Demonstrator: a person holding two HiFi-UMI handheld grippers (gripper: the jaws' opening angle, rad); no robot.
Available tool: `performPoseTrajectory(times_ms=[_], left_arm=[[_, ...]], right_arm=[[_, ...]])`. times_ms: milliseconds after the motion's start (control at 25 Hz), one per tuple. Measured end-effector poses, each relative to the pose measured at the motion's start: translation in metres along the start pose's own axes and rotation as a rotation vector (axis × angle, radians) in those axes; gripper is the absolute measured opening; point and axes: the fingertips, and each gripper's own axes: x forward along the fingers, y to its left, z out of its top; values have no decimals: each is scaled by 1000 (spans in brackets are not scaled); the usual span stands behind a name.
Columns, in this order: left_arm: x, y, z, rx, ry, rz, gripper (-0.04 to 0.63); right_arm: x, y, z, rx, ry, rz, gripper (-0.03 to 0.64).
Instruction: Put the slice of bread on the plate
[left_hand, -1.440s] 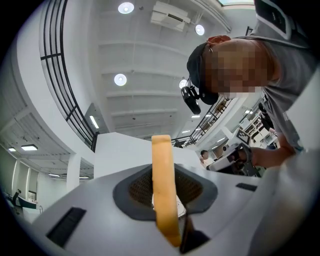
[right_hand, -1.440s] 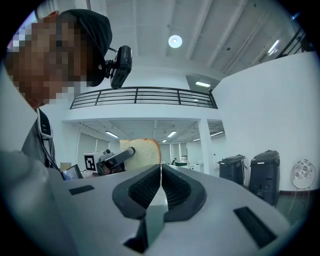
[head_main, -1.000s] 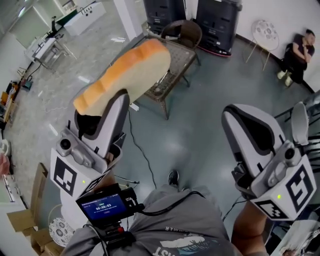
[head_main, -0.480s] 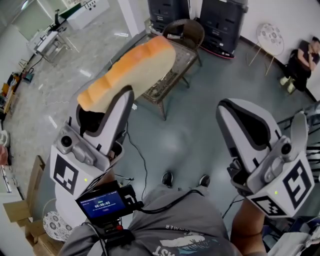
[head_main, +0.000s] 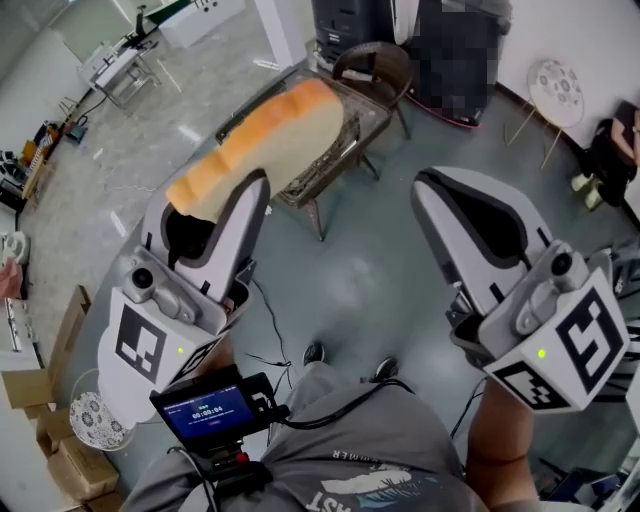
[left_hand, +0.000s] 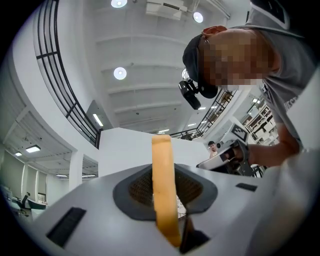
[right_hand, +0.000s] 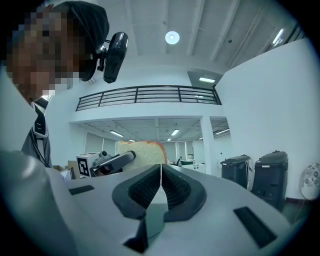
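In the head view the left tongs (head_main: 240, 195) are clamped on the lower end of one slice of bread (head_main: 265, 145), which juts up and forward in the air above the floor, in front of a low bench (head_main: 335, 150). The right tongs (head_main: 432, 190) hang beside them, well apart. No plate shows here, so the step in hand looks like the carry, with the set-down not yet begun. The left gripper view shows the slice edge-on between the two pads, gripped. In the right gripper view the jaws meet with nothing between them, and the slice shows off to the left. The next move probably calls for finding the plate, lowering the slice flat over it and easing the grip. Counted: one slice, two tongs, one bench, no plate in any view.
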Motion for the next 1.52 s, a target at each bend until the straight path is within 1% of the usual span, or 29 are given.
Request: performPoseTrajectory(times_ms=[280,440,560,800,1000,1120,1320,1520], left_arm=[[35,-32,0,14,32,64,94],[49,-36,-8,25,63,95,94],[54,-34,-18,26,85,104,94],[62,-3,-24,38,61,107,94],[92,43,-60,37,49,128,94],[106,65,-73,44,50,125,94],[116,95,-97,45,84,149,94],[126,108,-106,54,103,188,94]], right_arm=[[-26,-33,4,-2,11,60,9],[-25,-51,1,-1,16,89,9],[-20,-60,-5,9,19,102,9],[10,-73,0,-3,10,94,9],[57,-117,-5,-26,10,108,9],[80,-136,-3,-27,2,110,9],[116,-158,-9,-15,7,146,9],[133,-175,-6,-14,10,191,9]])
